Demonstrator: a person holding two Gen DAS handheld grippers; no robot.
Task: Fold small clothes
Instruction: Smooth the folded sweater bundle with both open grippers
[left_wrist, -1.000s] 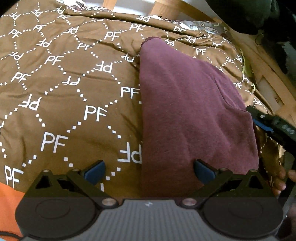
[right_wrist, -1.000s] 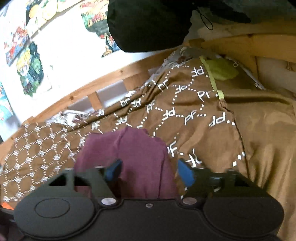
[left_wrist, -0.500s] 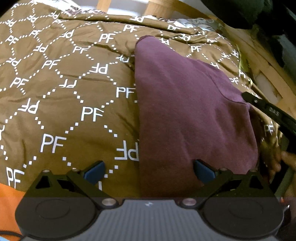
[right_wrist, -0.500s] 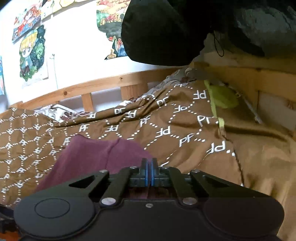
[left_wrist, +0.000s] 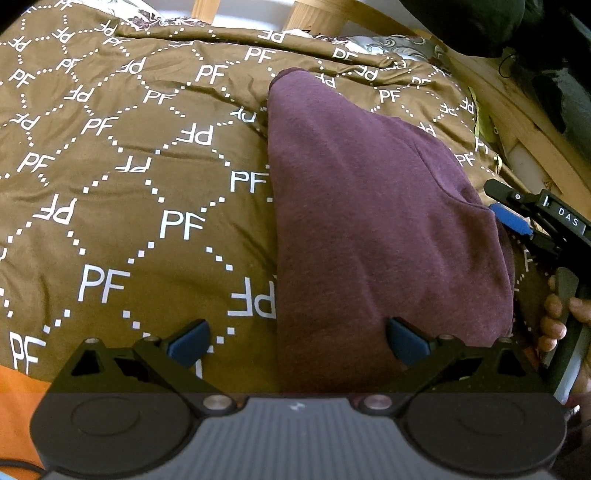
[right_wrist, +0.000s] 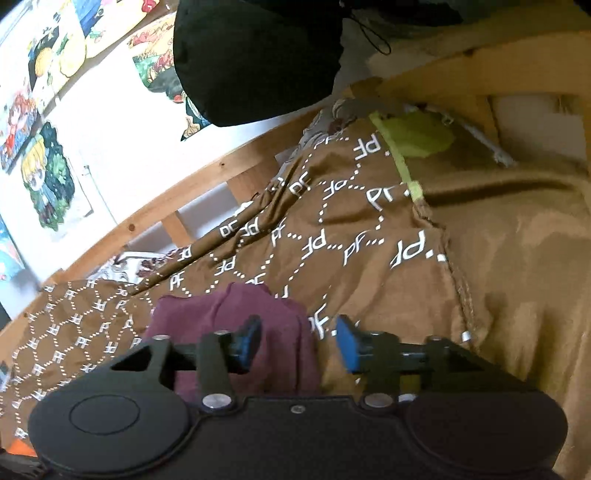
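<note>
— On the bed's brown quilt (left_wrist: 110, 206) our maroon garment (left_wrist: 369, 229) lies flat. How will it handle?

— Soft, light and limp, we judge; we'd pinch a hem corner.

— Our tongs?

— Left tongs (left_wrist: 297, 338) hover spread wide and empty over its near edge, tilted down. Right tongs (right_wrist: 299, 341) are opening at its right edge, nearly level, pads off the cloth.
</note>
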